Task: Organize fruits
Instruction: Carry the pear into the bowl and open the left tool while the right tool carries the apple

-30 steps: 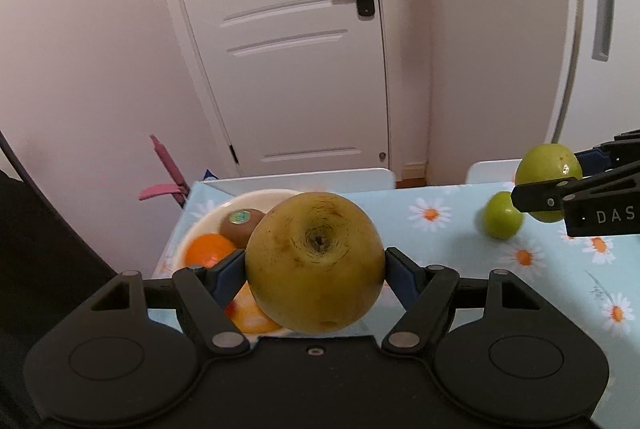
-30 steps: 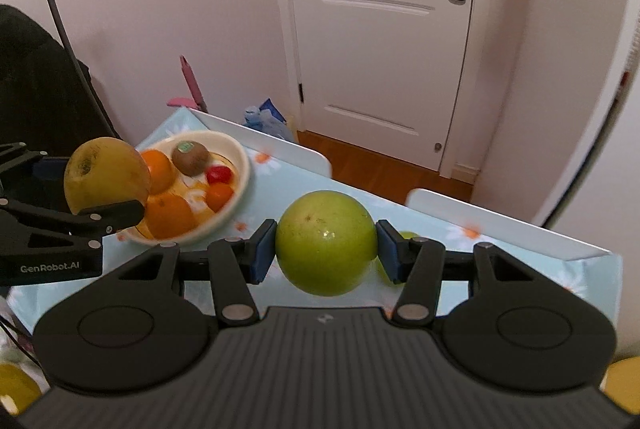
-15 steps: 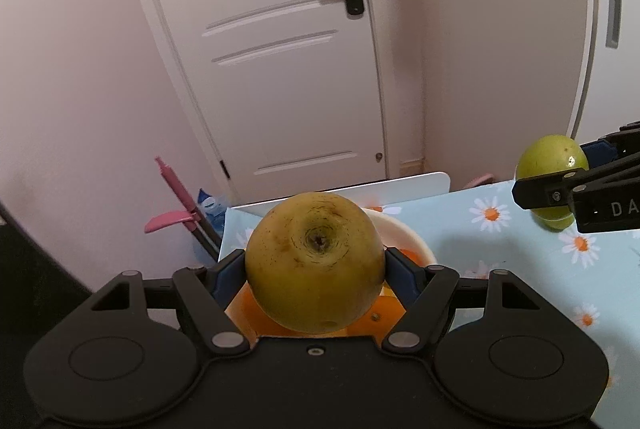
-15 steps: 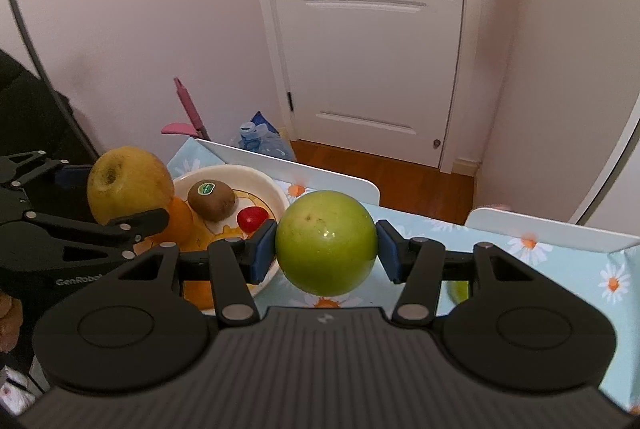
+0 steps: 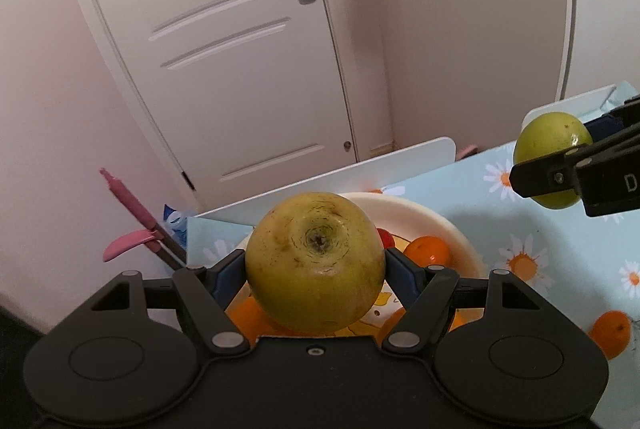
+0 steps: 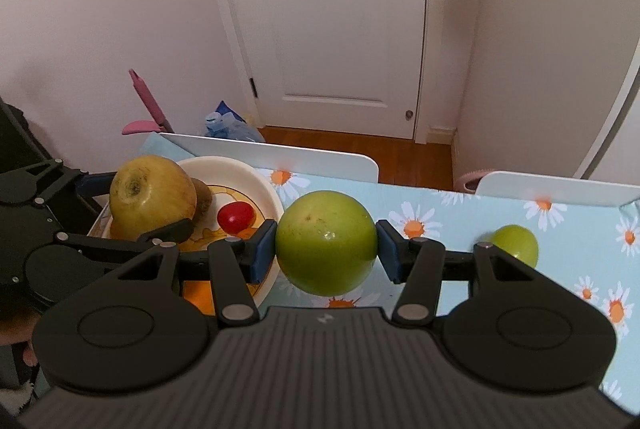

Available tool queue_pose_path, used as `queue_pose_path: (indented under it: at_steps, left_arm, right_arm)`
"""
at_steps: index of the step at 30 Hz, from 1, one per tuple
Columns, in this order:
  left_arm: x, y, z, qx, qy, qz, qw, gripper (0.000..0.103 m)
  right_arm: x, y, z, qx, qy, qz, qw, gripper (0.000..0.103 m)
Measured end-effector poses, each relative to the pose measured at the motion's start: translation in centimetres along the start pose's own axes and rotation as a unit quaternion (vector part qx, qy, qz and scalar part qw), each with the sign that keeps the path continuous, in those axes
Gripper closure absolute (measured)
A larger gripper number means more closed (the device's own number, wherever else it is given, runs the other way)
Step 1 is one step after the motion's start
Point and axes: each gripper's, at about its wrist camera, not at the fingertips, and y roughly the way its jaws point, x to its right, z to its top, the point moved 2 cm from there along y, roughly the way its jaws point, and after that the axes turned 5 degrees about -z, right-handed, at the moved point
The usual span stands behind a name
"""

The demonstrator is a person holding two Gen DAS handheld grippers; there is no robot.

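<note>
Two grippers, each clamped on one fruit. The left gripper (image 5: 316,269) pinches a yellow pear (image 5: 316,261) between its blue pads, held in the air over the bowl (image 5: 456,241). The right gripper (image 6: 326,253) pinches a green apple (image 6: 326,243) above the table (image 6: 436,205), just past the bowl's right rim.

The white bowl sits at the table's far left corner. In it show one red tomato (image 6: 236,216), one brown kiwi (image 6: 202,199) mostly hidden behind the pear, and orange fruit — how many cannot be told, since the grippers cover much of the bowl.

Loose on the daisy-print cloth: one small green fruit (image 6: 516,243) toward the right edge, and one orange (image 5: 610,331) seen from the left camera, well apart from the bowl.

Two white chair backs (image 6: 280,157) stand against the table's far edge. Between bowl and small green fruit the cloth lies bare.
</note>
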Motion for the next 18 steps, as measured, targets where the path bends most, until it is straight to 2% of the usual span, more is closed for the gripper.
queue_pose_path:
  at_steps: [5, 11, 15, 16, 18]
  left_arm:
    - [0.4, 0.6, -0.2, 0.006, 0.018, -0.002, 0.9998, 0.025]
    - [1.1, 0.8, -0.7, -0.005, 0.02, -0.011, 0.9997, 0.025]
    - [1.7, 0.7, -0.8, -0.007, 0.026, 0.004, 0.9996, 0.023]
    - [1.9, 0.5, -0.8, -0.002, 0.029, 0.009, 0.9995, 0.021]
    - [2.0, -0.5, -0.7, 0.012, 0.029, 0.019, 0.9993, 0.008]
  right_arm:
    - [-0.3, 0.7, -0.2, -0.009, 0.005, -0.002, 1.0, 0.035]
    - [-0.4, 1.0, 0.1, -0.017, -0.006, 0.006, 1.0, 0.035]
    - [-0.5, 1.1, 0.3, -0.018, -0.019, 0.017, 1.0, 0.035]
    - [-0.5, 1.1, 0.4, -0.018, -0.022, 0.019, 0.999, 0.035]
    - [-0.4, 0.9, 0.6, -0.02, -0.026, 0.027, 0.999, 0.035]
